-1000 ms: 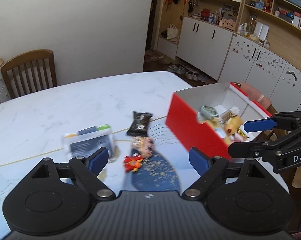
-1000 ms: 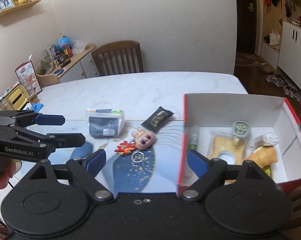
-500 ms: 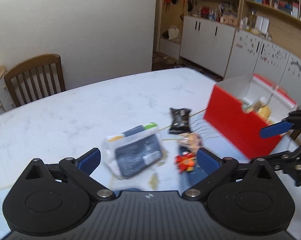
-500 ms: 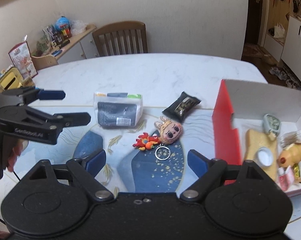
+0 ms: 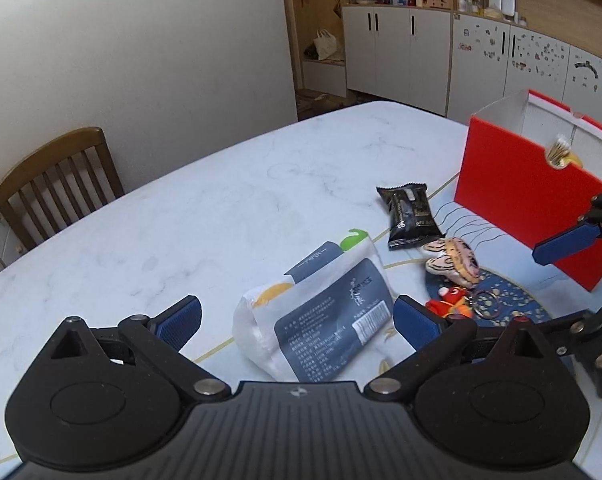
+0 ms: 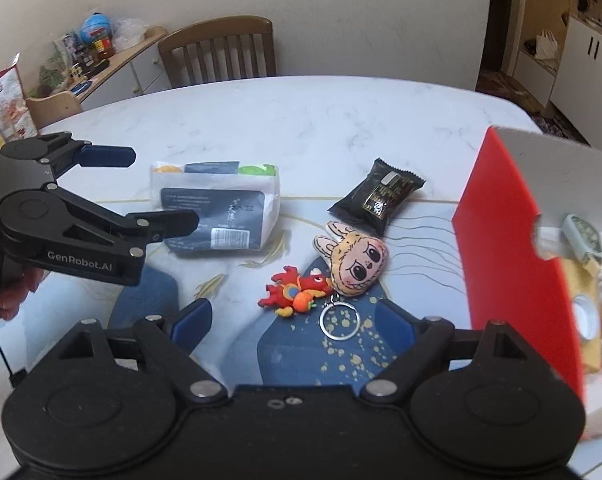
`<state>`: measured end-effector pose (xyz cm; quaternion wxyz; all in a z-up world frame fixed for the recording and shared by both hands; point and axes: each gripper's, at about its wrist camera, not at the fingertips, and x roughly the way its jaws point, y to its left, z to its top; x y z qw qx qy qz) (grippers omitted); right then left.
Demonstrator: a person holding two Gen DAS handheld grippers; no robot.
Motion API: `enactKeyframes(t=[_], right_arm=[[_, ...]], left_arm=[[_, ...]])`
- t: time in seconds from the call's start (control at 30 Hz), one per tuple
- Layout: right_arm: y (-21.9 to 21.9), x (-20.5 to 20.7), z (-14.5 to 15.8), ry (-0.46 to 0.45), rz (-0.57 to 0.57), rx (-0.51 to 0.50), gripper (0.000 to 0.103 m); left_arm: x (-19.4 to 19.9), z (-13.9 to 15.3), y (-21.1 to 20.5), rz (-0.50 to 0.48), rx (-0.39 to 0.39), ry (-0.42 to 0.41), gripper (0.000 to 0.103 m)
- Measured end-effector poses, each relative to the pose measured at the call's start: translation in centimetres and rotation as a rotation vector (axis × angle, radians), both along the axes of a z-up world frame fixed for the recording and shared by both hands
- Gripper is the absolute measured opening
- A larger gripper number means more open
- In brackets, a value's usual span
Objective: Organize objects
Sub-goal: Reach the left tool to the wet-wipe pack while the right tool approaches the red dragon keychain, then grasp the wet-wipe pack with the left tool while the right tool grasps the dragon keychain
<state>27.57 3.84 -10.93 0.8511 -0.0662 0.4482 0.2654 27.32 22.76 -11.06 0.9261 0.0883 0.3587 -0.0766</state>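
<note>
A white and dark tissue pack (image 5: pixel 321 312) lies on the table just ahead of my open, empty left gripper (image 5: pixel 297 322); it also shows in the right wrist view (image 6: pixel 217 208). A black snack packet (image 6: pixel 377 196), a plush face keychain (image 6: pixel 355 260) and a red dragon toy (image 6: pixel 297 290) lie beside it. My right gripper (image 6: pixel 293 320) is open and empty, hovering just before the dragon toy and key ring. The red box (image 6: pixel 509 240) with several items inside stands at the right. The left gripper (image 6: pixel 149 192) shows in the right view beside the tissue pack.
The white marble table (image 5: pixel 181 220) carries a blue patterned mat (image 6: pixel 301 344). A wooden chair (image 6: pixel 221 52) stands at the far edge. A sideboard with clutter (image 6: pixel 93 48) is at the far left. Cabinets (image 5: pixel 421 52) line the back wall.
My left gripper has swung left from the red box to the tissue pack, which now sits between its fingers' line. My right gripper has shifted left from the box toward the keychain toys.
</note>
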Motion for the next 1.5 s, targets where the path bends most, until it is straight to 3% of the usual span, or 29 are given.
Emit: enactKeyframes(t=[0.43,0.87,1.13,1.33,1.5], right_arm=[[2.4,1.7,-3.2,0.049,-0.006,-0.032,0.084],[3.8,2.0,-3.8,0.007,0.003,-0.092,0.063],[4.2,1.5,-3.8,-0.034,0.024,-0.141,0.049],[4.3,0.9,-3.5,-0.056,0.053,-0.149,0.038],[3.7,0.5,-3.2,-0.049,0.049,-0.129,0.034]], left_arm=[[2.4,-2.6,0.9,-0.016,-0.034,0.022,0.103],[3.3,-4.3,0.7,-0.041,-0.050,0.036,0.101],[3.0,-4.2,0.2,-0.077,-0.070,0.039,0.056],[2.2,-4.0,-0.6,-0.086,-0.048,0.044,0.037],[0.7,-3.7,-1.1,-0.073,-0.080,0.064,0.032]])
